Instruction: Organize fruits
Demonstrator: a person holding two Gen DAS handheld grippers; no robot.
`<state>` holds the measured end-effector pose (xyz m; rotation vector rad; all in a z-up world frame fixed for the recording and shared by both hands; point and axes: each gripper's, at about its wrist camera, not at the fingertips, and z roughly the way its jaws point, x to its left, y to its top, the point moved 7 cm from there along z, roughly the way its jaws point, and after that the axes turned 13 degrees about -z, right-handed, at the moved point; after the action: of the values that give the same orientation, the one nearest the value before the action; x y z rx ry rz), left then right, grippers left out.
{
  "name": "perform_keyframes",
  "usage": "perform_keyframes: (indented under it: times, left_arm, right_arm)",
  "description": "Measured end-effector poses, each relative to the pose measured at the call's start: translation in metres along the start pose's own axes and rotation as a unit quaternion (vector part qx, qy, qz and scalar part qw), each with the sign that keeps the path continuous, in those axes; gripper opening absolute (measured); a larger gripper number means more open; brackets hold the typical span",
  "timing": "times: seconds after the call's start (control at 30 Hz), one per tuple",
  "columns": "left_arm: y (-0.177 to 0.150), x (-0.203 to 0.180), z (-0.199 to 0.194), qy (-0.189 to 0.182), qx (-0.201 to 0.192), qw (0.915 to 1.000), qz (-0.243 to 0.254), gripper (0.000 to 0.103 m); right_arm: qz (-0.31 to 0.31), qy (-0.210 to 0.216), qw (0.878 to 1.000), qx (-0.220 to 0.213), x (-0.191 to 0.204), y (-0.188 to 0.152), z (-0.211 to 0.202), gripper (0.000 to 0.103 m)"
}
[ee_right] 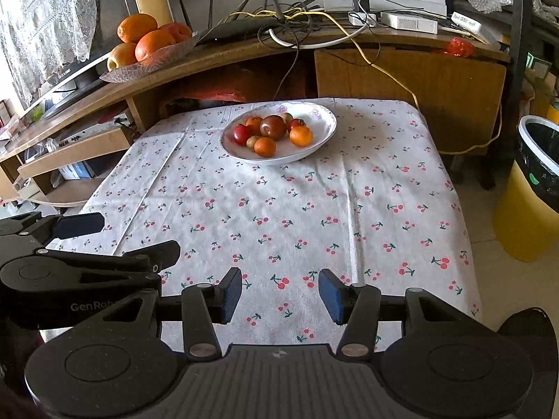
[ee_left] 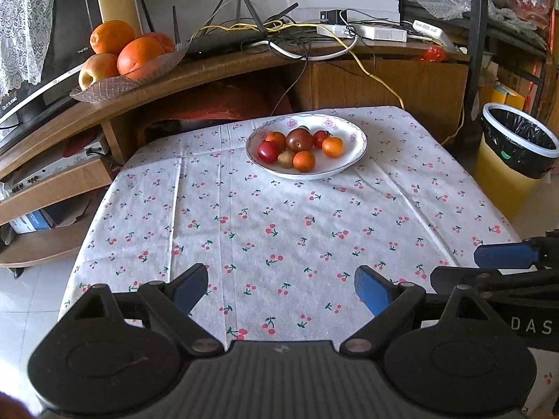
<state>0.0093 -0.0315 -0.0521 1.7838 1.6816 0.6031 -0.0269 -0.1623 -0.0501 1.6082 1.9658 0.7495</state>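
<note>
Both our grippers, left gripper (ee_left: 281, 288) and right gripper (ee_right: 279, 295), hang spread wide and empty over bare tablecloth (ee_left: 279, 216) at the near edge; white bowl (ee_left: 356, 139) of small fruits (ee_left: 299, 145) sits near the far edge.

Your table is covered by a matt, creased cloth (ee_left: 279, 216) printed with cherries. Near its far edge sits a glossy ceramic plate (ee_left: 353, 136) with smooth, shiny-skinned fruits (ee_left: 298, 139). Your left gripper (ee_left: 279, 289) shows matt black plastic with blue pads (ee_left: 372, 293). The cabinet (ee_right: 412, 70) behind is varnished wood.

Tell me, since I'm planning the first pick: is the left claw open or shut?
Open: the left claw shows bare cherry-print tablecloth between its blue pads.
</note>
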Motion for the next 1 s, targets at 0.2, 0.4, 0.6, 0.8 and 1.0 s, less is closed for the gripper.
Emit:
perform_keyframes:
  times: [0.2,0.4,0.6,0.8,1.0]
  left_arm:
    - [-0.0014,0.0006,0.0011,0.003,0.003,1.0000,0.002,0.098]
    - [-0.0024,0.0006,0.0015,0.005,0.003,1.0000,0.005,0.098]
    - [-0.0025,0.0008,0.0014,0.006,0.003,1.0000,0.005,0.098]
    - [-0.0032,0.0012,0.0012,0.005,0.003,1.0000,0.005,0.098]
    - [-0.0038,0.0019,0.0015,0.006,0.003,1.0000,0.006,0.098]
  right_arm:
    - [0.000,0.001,1.000,0.004,0.0006,-0.0017,0.0017,0.046]
    - [-0.001,0.001,1.000,0.006,0.0009,-0.0022,0.0022,0.046]
    - [-0.002,0.002,1.000,0.007,0.0012,-0.0027,0.0026,0.046]
    - [-0.001,0.002,1.000,0.007,0.0014,-0.0028,0.0027,0.046]
    - [-0.001,0.002,1.000,0.007,0.0014,-0.0028,0.0029,0.046]
